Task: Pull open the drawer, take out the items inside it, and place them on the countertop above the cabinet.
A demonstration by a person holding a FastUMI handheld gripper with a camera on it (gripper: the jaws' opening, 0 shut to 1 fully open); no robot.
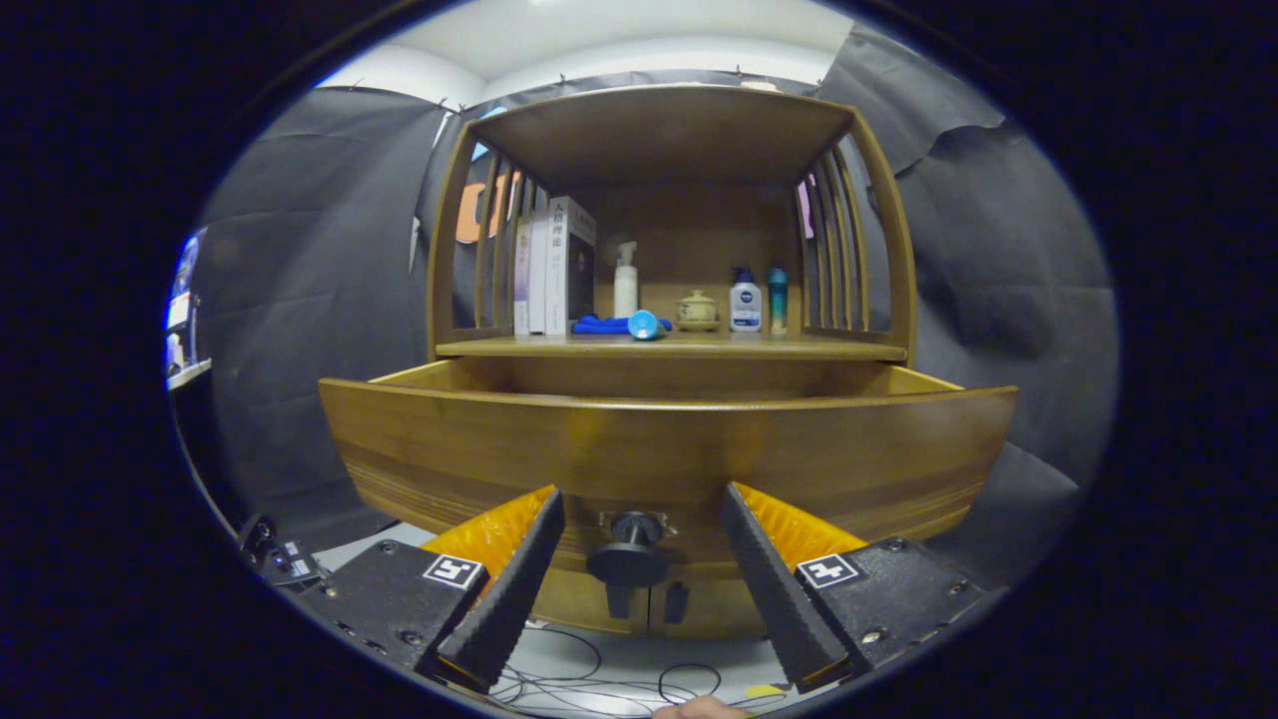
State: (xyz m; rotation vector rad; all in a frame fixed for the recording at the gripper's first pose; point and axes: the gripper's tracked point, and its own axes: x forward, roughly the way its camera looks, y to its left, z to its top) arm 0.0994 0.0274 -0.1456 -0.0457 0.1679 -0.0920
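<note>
We judge the first step done: the drawer (659,439) stands pulled out from the cabinet (669,130), its curved wooden front just beyond our gripper (639,544); the emptying is left, and whether anything has gone up yet we cannot say; the drawer's inside is hidden from us behind its front, so we cannot tell what lies in it.

Our jaws stand apart, clamped on nothing; the drawer's dark knob (629,559) sits between the fingers, free of both.

Beyond the fingers and above the drawer runs the countertop (849,349), where the items are to go; it already carries a row of things: upright books (554,265) over the left finger, a blue cloth (604,325) and a blue roll (644,325) beside them, a white pump bottle (625,280), a small lidded pot (697,311), a white and blue bottle (744,300) and a teal bottle (777,298); bare wood shows towards the front edge.

Next, we reckon, the gripper must rise over the drawer front to see in.
</note>
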